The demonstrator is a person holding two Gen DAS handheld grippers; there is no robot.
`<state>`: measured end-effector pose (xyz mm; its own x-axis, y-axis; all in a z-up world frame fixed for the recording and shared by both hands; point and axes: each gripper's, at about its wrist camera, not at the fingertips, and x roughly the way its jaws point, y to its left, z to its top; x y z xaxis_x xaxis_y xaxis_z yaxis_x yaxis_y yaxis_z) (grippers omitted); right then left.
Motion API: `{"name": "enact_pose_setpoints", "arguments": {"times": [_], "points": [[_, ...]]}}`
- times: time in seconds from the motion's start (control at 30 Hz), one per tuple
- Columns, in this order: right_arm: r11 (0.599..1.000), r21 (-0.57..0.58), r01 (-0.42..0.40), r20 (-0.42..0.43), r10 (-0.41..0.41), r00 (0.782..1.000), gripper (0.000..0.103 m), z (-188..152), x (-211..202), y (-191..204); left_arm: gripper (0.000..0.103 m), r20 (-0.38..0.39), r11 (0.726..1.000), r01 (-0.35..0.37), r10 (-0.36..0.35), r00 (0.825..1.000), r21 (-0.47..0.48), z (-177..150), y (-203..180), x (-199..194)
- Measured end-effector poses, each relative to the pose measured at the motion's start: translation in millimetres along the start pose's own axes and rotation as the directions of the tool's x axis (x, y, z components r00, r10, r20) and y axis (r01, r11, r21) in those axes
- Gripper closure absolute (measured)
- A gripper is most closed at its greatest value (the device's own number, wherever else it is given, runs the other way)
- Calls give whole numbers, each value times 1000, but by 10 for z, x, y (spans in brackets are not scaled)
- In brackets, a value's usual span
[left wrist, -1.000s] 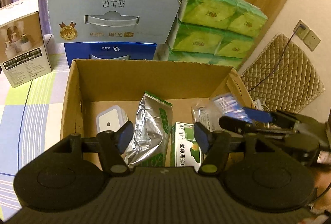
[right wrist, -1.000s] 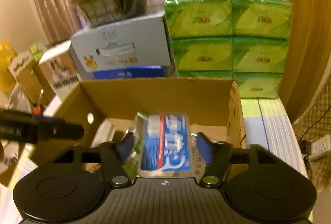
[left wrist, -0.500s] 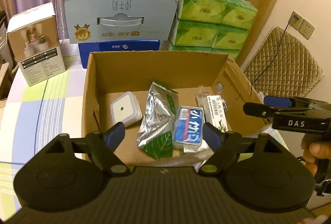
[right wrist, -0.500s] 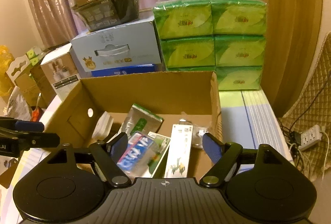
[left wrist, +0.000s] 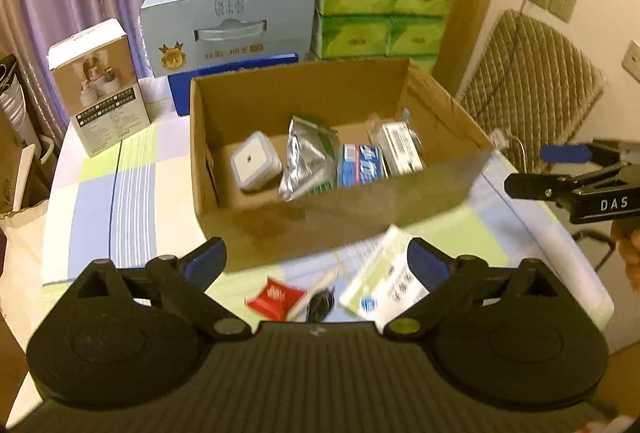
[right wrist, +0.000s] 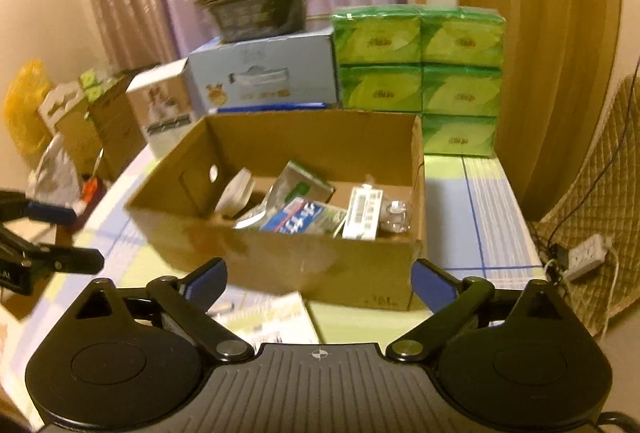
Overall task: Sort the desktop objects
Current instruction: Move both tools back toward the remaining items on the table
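While both grippers stood spread and empty, the left gripper [left wrist: 316, 257] hung nearer the white packet [left wrist: 384, 283]. Its long axis seemingly ran diagonally toward the cardboard box [left wrist: 332, 217], though blurred.

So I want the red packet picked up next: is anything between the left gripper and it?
Nothing visible. The left gripper is open above the red packet, which lies on the table in front of the cardboard box, beside a dark object.

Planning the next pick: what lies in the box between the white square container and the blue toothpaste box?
In the left wrist view, a crumpled silver foil pouch lies between the white square container and the blue toothpaste box, inside the cardboard box.
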<state>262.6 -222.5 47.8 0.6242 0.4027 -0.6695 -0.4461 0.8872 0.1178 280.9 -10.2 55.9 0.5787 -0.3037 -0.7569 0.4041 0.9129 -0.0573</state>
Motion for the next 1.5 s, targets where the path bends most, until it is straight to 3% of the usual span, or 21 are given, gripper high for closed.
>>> {"name": "enact_pose_setpoints", "arguments": {"times": [0.27,0.5,0.77,1.23,1.37,1.5], "points": [[976,-219,12,-28,-18,999,2,-371,-277,154,4,-58,998,5,-1,998,69,-550,-130,-217],[949,-316,10,-36,-23,999,2,-605,-431,165,4,-100,995,-5,15,995,102,-858,-169,-352],[928,-373,6,-27,-18,999,2,-675,-528,257,4,-111,977,-32,56,992,210,-1069,-356,-448],[911,-412,-21,-72,-10,997,2,-750,-428,270,4,-120,972,-17,47,992,236,-1140,-415,-286],[881,-470,-55,-75,22,997,2,-812,-383,280,4,-131,956,-12,52,990,292,-1166,-486,-185],[811,-579,-81,-79,43,996,2,-859,-284,348,4,-124,927,12,38,992,376,-1189,-572,-85]]}}
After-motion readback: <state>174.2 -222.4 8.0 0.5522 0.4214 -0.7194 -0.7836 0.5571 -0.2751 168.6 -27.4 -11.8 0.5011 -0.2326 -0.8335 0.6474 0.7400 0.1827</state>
